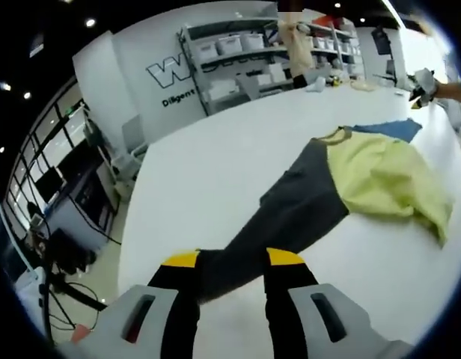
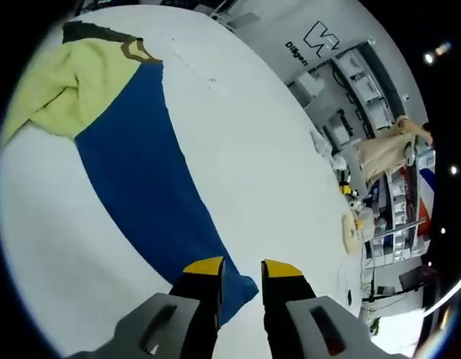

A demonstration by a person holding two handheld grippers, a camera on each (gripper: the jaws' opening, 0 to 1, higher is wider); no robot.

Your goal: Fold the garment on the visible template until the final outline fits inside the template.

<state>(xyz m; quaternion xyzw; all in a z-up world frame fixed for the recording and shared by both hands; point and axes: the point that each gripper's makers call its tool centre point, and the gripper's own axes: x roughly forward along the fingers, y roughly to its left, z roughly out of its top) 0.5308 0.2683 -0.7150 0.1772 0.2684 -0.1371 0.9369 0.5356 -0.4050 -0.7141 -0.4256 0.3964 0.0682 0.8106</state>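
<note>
A garment lies on the white table (image 1: 215, 164). Its yellow body (image 1: 380, 176) is bunched at the right of the left gripper view. A long grey sleeve (image 1: 290, 213) runs from it down to my left gripper (image 1: 232, 262), whose yellow-tipped jaws are shut on the cuff. A blue sleeve (image 1: 395, 129) leads away behind the body. In the right gripper view the blue sleeve (image 2: 148, 179) stretches from the yellow body (image 2: 73, 82) to my right gripper (image 2: 242, 271), which is shut on its end. A bit of the grey sleeve (image 2: 84, 31) shows at the top left.
The table's left edge (image 1: 129, 247) drops to a floor with desks and monitors. Shelves with boxes (image 1: 238, 60) and a standing person (image 1: 294, 45) are beyond the far end. Small objects (image 2: 358, 224) lie near the table's far side, close to the person (image 2: 384, 153).
</note>
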